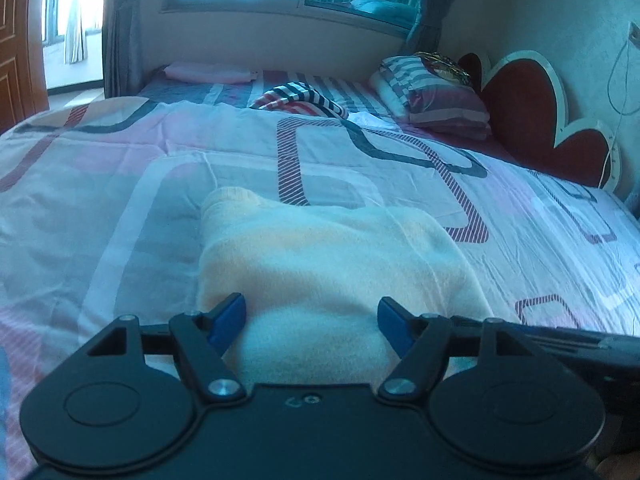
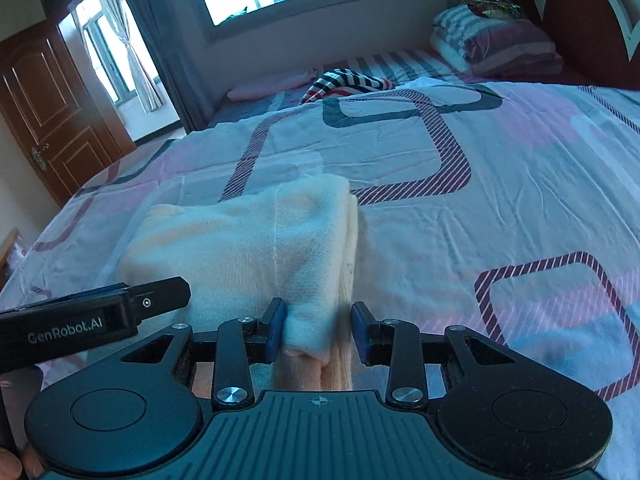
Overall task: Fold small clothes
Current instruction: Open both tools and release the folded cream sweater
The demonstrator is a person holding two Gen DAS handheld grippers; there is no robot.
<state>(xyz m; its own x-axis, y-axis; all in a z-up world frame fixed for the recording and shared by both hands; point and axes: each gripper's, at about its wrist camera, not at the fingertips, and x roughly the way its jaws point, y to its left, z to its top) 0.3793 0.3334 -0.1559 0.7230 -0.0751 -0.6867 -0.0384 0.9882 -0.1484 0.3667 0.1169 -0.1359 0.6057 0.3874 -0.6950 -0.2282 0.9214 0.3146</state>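
Garment (image 1: 332,256) — a cream knit, folded into a thick pad — lies on the patterned quilt (image 1: 120,184) near your edge of the bed, the striped cloth (image 1: 304,98) and pillows (image 1: 436,96) well beyond it.

Left gripper (image 1: 312,322): jaws spread wide, the near edge of the garment between them, pads not visibly pressing.

Right gripper (image 2: 319,330): jaws partly apart, a bunched corner of the garment between them. The left pad touches the knit; the right pad shows a gap, so I'd call it no firm pinch.

Handling, as a judgement: light, soft, limp — layers will slide and sag if you lift by one ply. Take the doubled near edge at both corners, all layers in the bite.

Writing: "GenRobot.AI" on the left gripper's finger in the right view.
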